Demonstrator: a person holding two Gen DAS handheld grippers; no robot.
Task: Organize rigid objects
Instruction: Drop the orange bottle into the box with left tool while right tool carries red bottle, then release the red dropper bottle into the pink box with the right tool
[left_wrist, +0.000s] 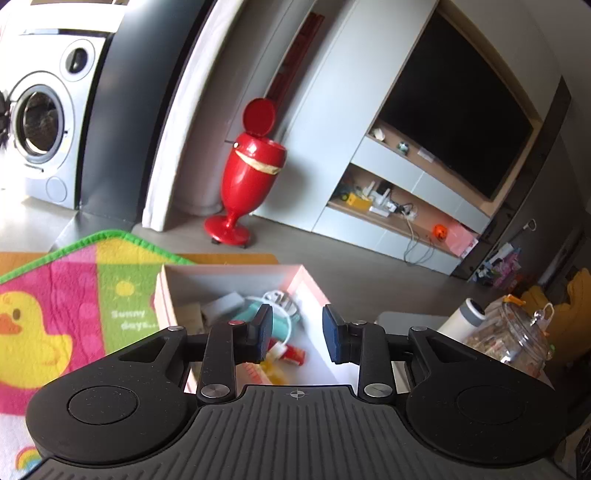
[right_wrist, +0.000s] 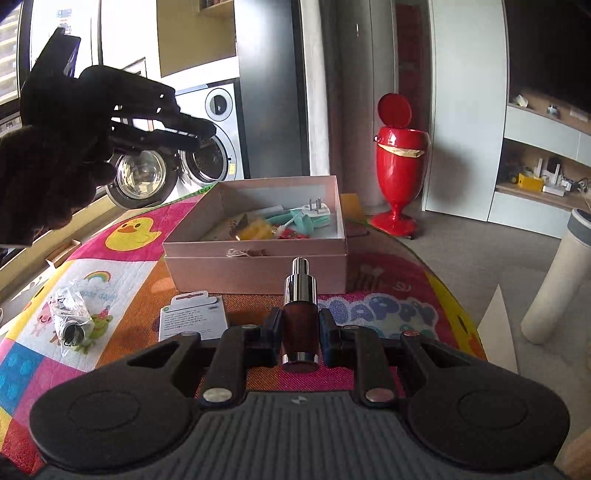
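Gripping now: right gripper, jaws pinching a dark red glass dropper bottle with a silver metal pump top around its body, top pointing away toward the far side.
Bottle's place: held above the colourful children's play mat with a yellow duck print, just on the near side of the pale pink rectangular cardboard box, not touching it.
Left gripper: jaws spread apart with nothing between them, hovering over the near right part of the box; in the right wrist view it shows as a dark silhouette high at the far left, held by a black-gloved hand.
Box contents: a white wall plug with metal prongs, a teal plastic item, yellow pieces and a small red item, all lying loose inside.
Mat, near left: a white printed card with a hang slot lying flat, and farther left a crinkled clear plastic bag with a small dark cylinder inside.
Background: a red goblet-shaped pedal bin with its lid up on the floor at the far right, a silver front-loading washing machine at the far left.
Right edge: a tall cream cylinder with a grey top standing beside the mat.
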